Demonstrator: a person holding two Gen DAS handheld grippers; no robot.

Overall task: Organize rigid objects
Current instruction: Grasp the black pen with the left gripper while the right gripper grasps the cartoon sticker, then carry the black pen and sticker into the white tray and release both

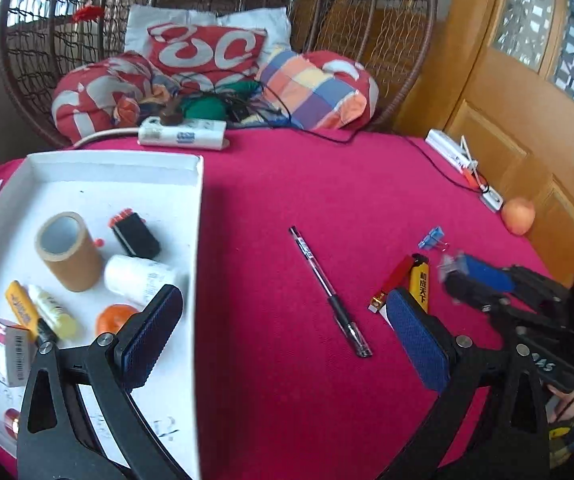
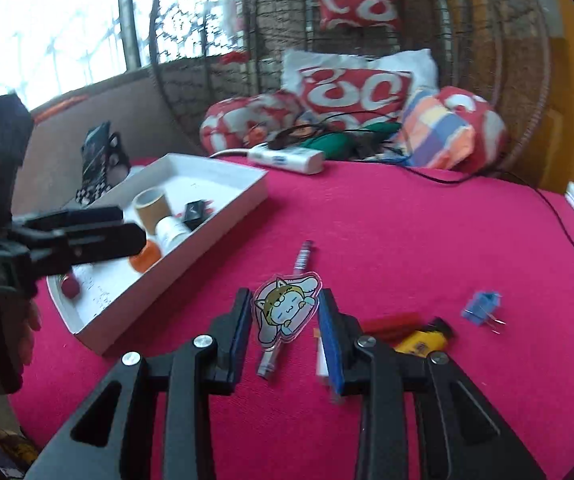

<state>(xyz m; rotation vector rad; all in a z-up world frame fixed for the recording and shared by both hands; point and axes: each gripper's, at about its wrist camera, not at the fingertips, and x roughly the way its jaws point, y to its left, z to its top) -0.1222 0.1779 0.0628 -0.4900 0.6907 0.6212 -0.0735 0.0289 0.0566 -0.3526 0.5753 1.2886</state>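
Observation:
A white tray [image 1: 191, 216] on the red cloth holds a tape roll [image 1: 69, 252], a white bottle [image 1: 139, 276], a black clip, an orange cap and small boxes. My left gripper [image 1: 283, 332] is open and empty above the tray's right wall. A black pen [image 1: 329, 292] lies on the cloth to the right of the tray. My right gripper [image 2: 285, 320] is shut on a clear cartoon cat charm [image 2: 285, 308], held above the pen [image 2: 303, 260]. A yellow lighter [image 2: 421, 340], a red stick [image 2: 391, 324] and a blue binder clip [image 2: 481, 304] lie to the right.
A white power strip [image 1: 183, 134] and cables lie at the cloth's far edge, before a wicker chair with red cushions [image 1: 207, 52]. An orange ball [image 1: 519, 216] and a white strip [image 1: 451, 150] sit at the right edge by a wooden door. The tray [image 2: 167, 264] is left of my right gripper.

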